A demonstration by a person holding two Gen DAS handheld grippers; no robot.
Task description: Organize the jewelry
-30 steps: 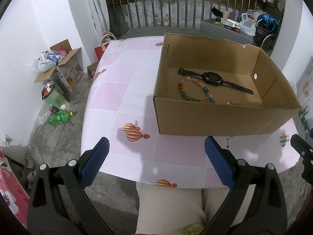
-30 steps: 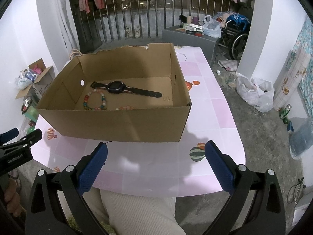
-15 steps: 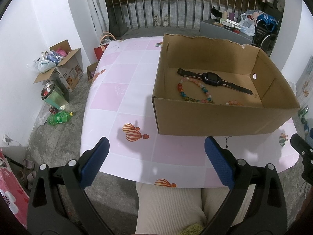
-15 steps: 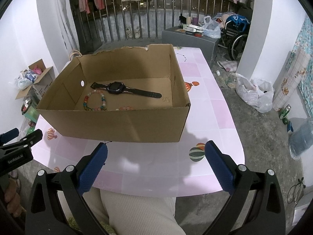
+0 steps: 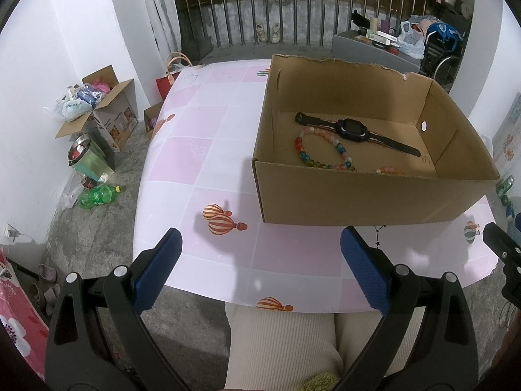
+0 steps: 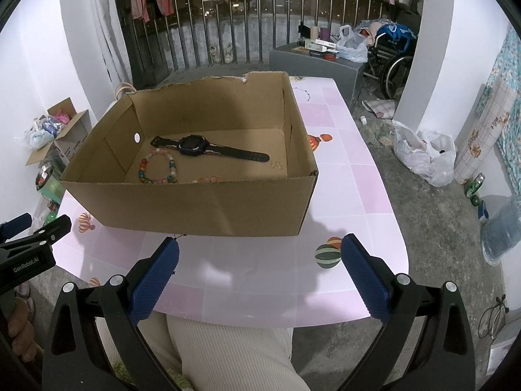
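Note:
An open cardboard box (image 5: pixel 358 195) (image 6: pixel 195 205) stands on the pink table. Inside lie a dark smartwatch (image 5: pixel 353 130) (image 6: pixel 195 145), a multicoloured bead bracelet (image 5: pixel 320 154) (image 6: pixel 158 167) and a pink bead bracelet (image 5: pixel 389 170) (image 6: pixel 210 180) partly hidden by the front wall. My left gripper (image 5: pixel 260 262) is open and empty, held above the table's near edge, left of the box front. My right gripper (image 6: pixel 260 264) is open and empty at the near edge, in front of the box.
The pink checked tablecloth (image 5: pixel 202 150) (image 6: pixel 351 189) bears balloon prints. Boxes and bottles (image 5: pixel 97 114) lie on the floor at left. Bags (image 6: pixel 426 156) and a wheelchair (image 6: pixel 394 62) stand at right. A railing (image 5: pixel 293 9) runs behind. My knees (image 5: pixel 286 345) are below the table edge.
Both views have shifted very slightly toward the box. The grippers stay open and the items in the box have not moved.

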